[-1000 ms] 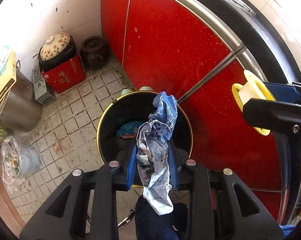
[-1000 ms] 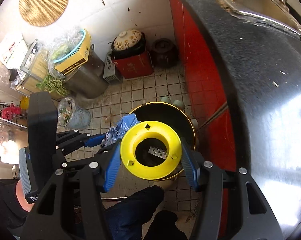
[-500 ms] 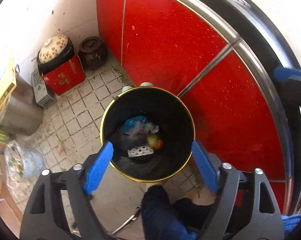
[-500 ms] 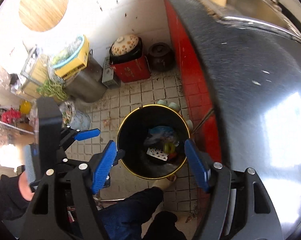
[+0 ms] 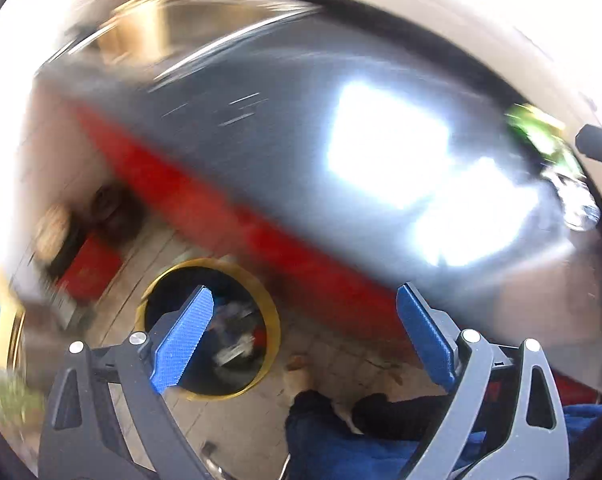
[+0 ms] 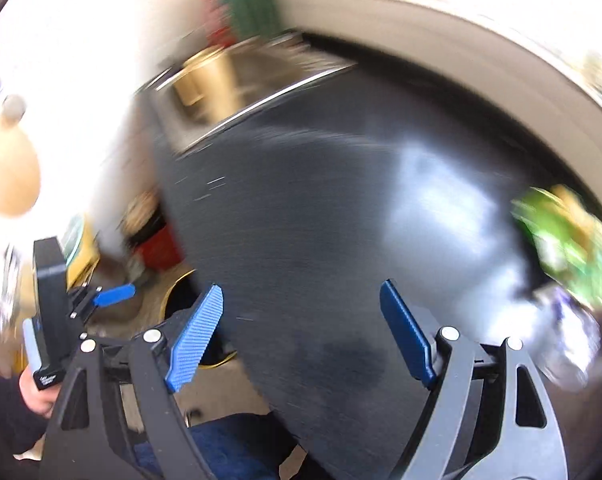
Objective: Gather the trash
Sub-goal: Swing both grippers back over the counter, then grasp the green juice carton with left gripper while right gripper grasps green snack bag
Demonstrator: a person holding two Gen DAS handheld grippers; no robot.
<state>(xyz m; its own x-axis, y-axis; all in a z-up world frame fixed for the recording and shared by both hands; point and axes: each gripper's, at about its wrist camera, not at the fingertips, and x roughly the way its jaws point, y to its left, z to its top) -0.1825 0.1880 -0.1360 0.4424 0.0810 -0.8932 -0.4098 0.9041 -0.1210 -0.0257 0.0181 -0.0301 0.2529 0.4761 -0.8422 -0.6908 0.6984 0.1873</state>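
Observation:
Both views are smeared by motion. The black bin with a gold rim (image 5: 211, 324) stands on the tiled floor at lower left and holds dropped trash (image 5: 237, 332). My left gripper (image 5: 305, 338) hangs above and right of it, its jaws opening wide with nothing between them. My right gripper (image 6: 301, 332) is over the dark countertop (image 6: 321, 220), jaws also opening and empty. A green wrapper (image 6: 565, 244) and a clear plastic piece (image 6: 569, 336) lie on the counter at far right. The bin's rim (image 6: 173, 292) peeks out beside the counter edge.
Red cabinet fronts (image 5: 229, 216) run below the countertop (image 5: 301, 128). A metal sink (image 6: 229, 84) sits at the counter's far end. A red box and a dark pot (image 5: 109, 208) stand on the floor by the wall. A person's leg (image 5: 341, 432) is below the left gripper.
The crumpled paper and the yellow spool dropped out of the grippers into the bin. Both grippers then opened wide, rose and swung right toward the countertop.

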